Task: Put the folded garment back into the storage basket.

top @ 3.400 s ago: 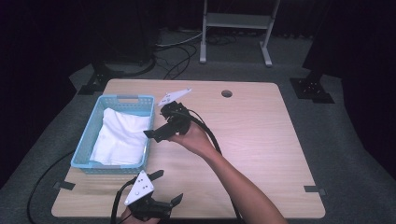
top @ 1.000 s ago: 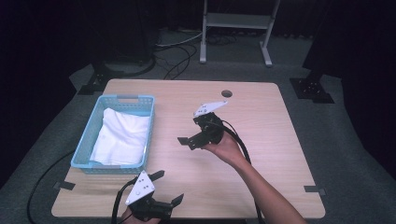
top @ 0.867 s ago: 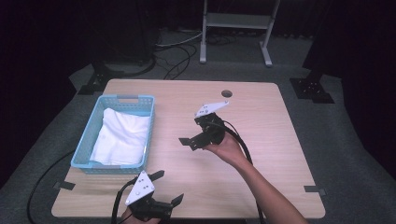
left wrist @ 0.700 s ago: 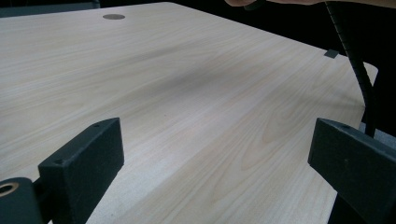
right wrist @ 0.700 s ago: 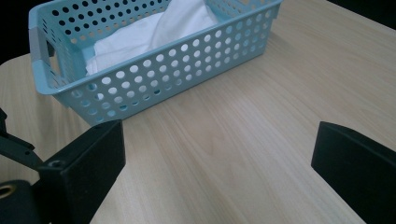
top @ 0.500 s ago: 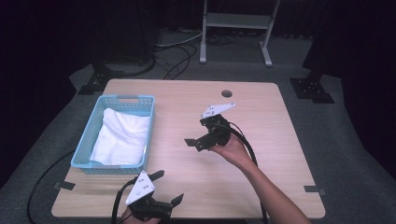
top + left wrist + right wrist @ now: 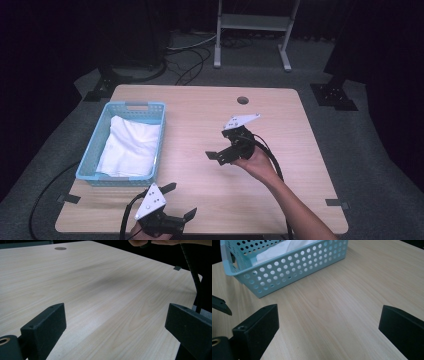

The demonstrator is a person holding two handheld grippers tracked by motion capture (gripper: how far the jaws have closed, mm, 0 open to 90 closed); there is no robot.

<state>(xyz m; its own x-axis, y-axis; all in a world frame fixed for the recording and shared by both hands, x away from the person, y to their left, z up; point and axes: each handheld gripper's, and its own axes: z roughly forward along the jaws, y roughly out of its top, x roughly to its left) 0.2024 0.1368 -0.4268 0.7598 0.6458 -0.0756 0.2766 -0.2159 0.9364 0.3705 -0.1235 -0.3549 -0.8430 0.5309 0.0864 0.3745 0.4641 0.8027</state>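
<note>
Holding your right hand-held gripper (image 7: 216, 156) above the middle of the desk (image 7: 200, 110), just right of centre in the high view, you have its jaws spread wide with nothing between them; in the right gripper view they stand far apart at the lower corners of the frame, with bare wood grain between. Those jaws point toward the light blue perforated basket (image 7: 98, 151), which sits at the left of the desk in the high view and in the upper left of the right gripper view. A crumpled white cloth (image 7: 131, 147) lies inside the basket, showing through the holes in its wall. The basket and your right hand-held gripper are well apart.

Your left hand-held gripper (image 7: 181, 202) sits low at the bottom edge of the high view, near the front edge of the desk and below the basket's near corner. Its jaws are also wide open and empty; the left gripper view shows them at either lower corner over bare wood, with your right hand (image 7: 150, 242) at the top edge.
</note>
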